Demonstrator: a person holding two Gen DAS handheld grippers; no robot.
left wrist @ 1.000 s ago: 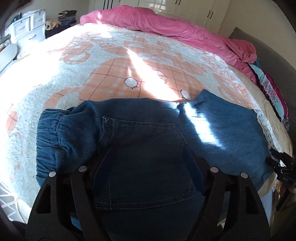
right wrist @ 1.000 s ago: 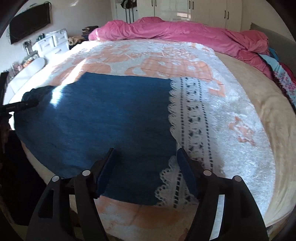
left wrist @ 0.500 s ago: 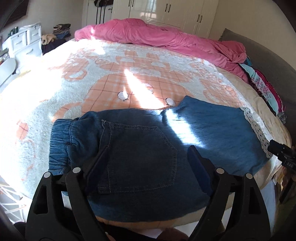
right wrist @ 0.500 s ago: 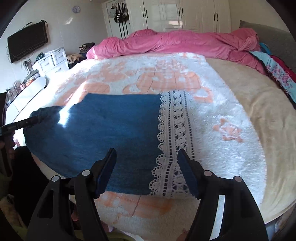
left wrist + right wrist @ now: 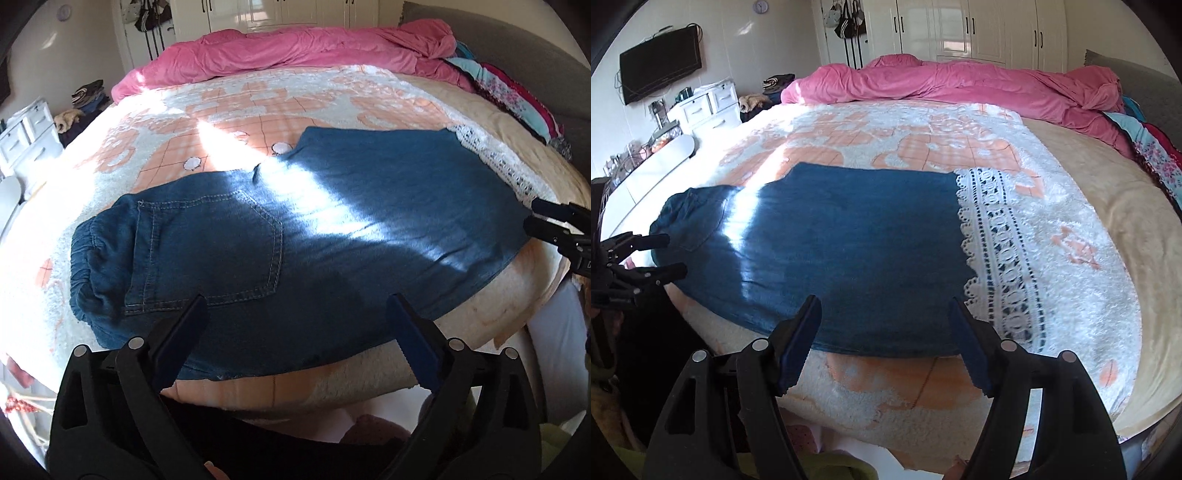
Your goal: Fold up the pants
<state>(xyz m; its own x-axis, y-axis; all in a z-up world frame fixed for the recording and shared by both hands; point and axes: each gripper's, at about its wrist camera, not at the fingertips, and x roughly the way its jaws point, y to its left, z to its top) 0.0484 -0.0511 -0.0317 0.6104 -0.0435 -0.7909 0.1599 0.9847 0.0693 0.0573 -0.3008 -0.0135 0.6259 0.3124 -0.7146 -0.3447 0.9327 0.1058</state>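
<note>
Left wrist view: denim pants point(image 5: 295, 236) lie flat, folded lengthwise, on the fleece blanket point(image 5: 229, 122) near the bed's edge.
Soft, limp, fairly heavy denim, I judge; I'd pinch the elastic waistband point(image 5: 83, 273) and hem. My left gripper point(image 5: 295, 325) and right gripper point(image 5: 884, 321) hover spread, holding nothing.

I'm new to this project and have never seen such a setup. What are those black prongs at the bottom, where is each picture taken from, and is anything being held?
No robot here: a person holds a two-finger tool in each hand, each carrying a forward-looking camera. The left gripper fills the bottom of the left wrist picture; the right gripper likewise in the other. Both have their fingers spread and hold nothing. Blue denim pants lie flat on the patterned blanket, with a pink duvet behind.
</note>
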